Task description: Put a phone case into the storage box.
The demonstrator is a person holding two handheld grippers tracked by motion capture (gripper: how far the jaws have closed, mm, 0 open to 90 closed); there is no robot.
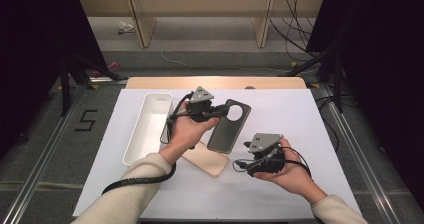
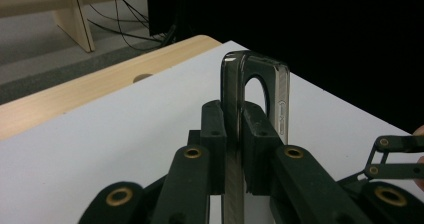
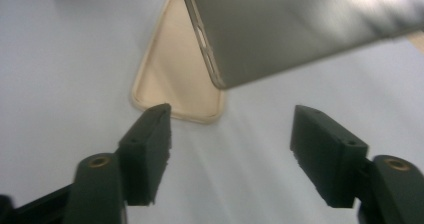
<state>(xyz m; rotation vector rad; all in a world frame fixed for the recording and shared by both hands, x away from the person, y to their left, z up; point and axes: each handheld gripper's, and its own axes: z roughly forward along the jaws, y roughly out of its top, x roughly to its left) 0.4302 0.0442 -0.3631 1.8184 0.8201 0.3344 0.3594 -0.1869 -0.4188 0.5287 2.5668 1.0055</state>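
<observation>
A dark grey phone case [image 1: 230, 126] with a round camera hole is lifted off the white table sheet, and my left gripper [image 1: 220, 113] is shut on its long edge near the hole. In the left gripper view the case [image 2: 255, 79] stands on edge, pinched between the two pads of my left gripper [image 2: 234, 119]. A beige phone case [image 1: 210, 160] lies flat on the sheet below it. My right gripper [image 1: 242, 156] stands open just right of the beige case. In the right gripper view its jaws [image 3: 230, 129] are wide apart with nothing between them, facing the beige case [image 3: 175, 74] and the dark case [image 3: 300, 29] above.
A long white tray [image 1: 131, 144] lies at the left of the white sheet [image 1: 300, 119]. The wooden table edge [image 1: 215, 82] runs along the back. Metal rails [image 1: 350, 144] flank the table on both sides.
</observation>
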